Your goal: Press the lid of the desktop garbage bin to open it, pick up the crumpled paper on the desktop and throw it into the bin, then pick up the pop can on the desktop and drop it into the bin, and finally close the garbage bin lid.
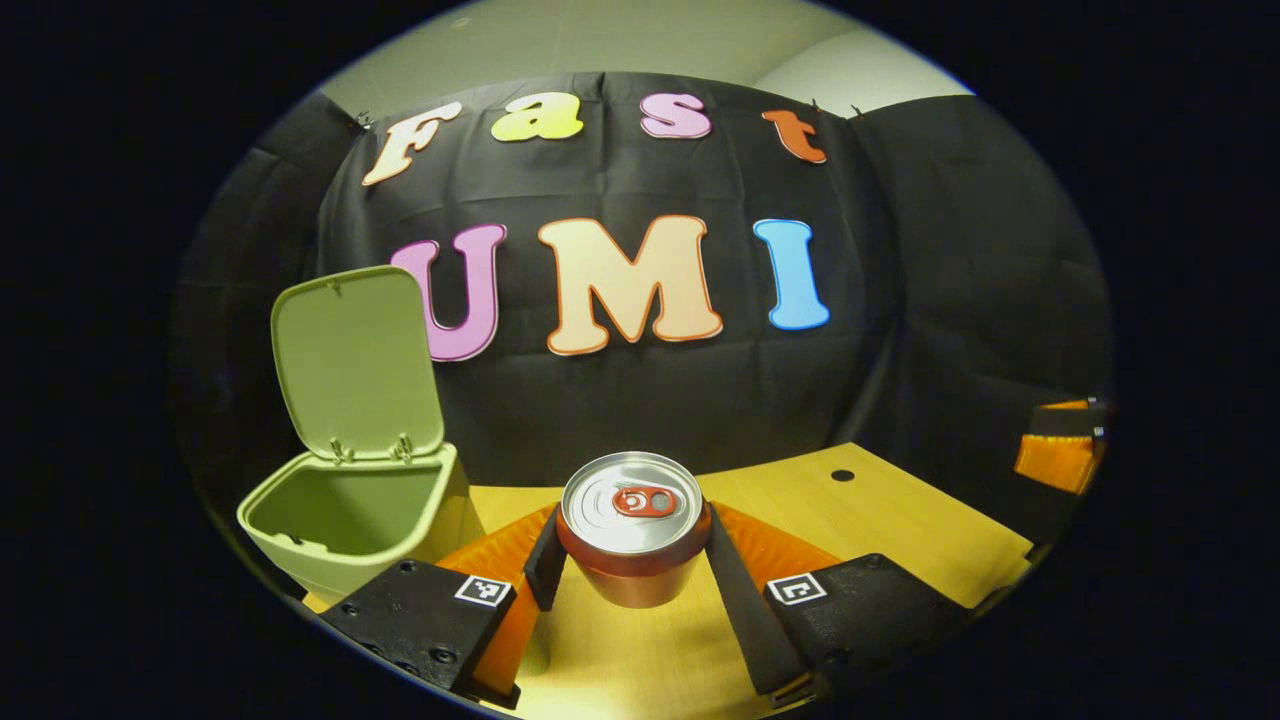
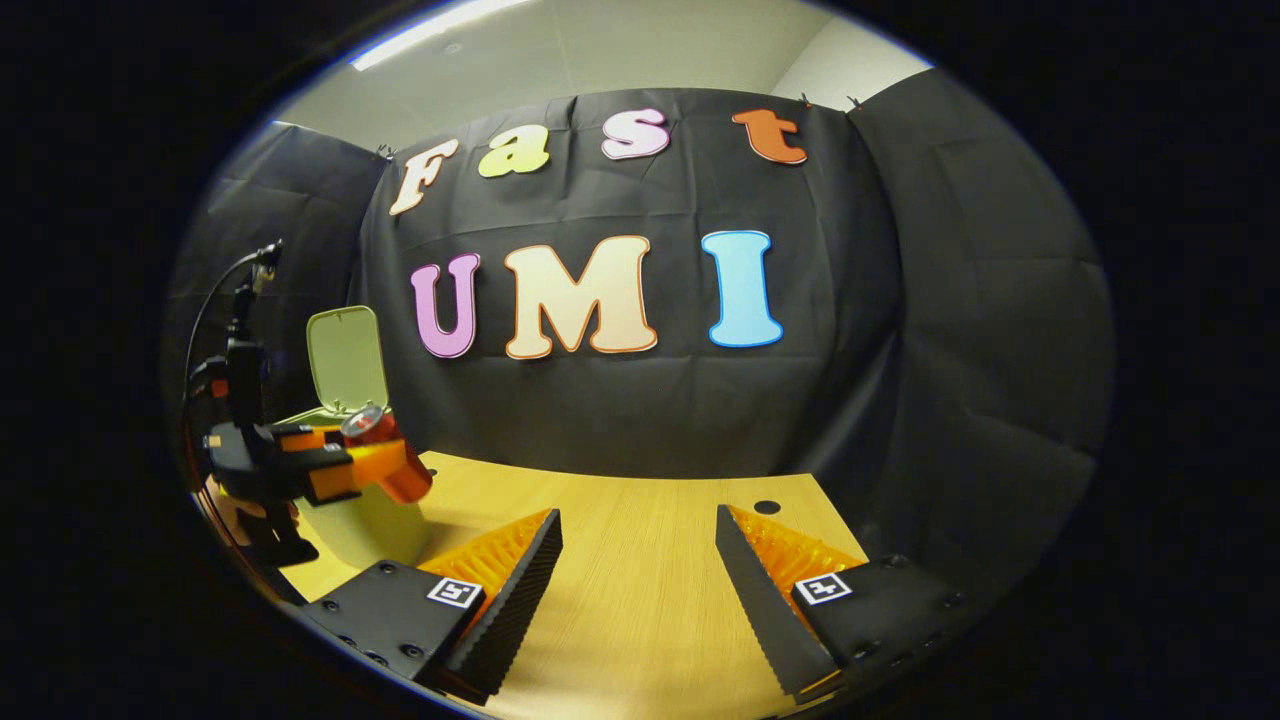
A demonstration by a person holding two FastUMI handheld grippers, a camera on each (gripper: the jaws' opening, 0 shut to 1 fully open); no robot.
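In the left gripper view, the left gripper holds the red aluminium pop can at lower centre, a finger pressed on each side of it, the silver top and pull tab facing the camera. The can appears lifted clear of the pale wooden desktop. The light green plastic garbage bin sits at lower left with its hinged lid standing open and its mouth facing up; I cannot tell whether the crumpled paper lies inside. To do the drop well, carry the can left until it hangs over the middle of the opening, keep it clear of the upright lid and front rim, then spread the fingers.

In the right gripper view, the right gripper at the bottom stands wide and empty over bare desktop. At middle left the left gripper carries the can just beside the bin's opening, so only a short move looks needed. The right gripper should stay out of the way for now.
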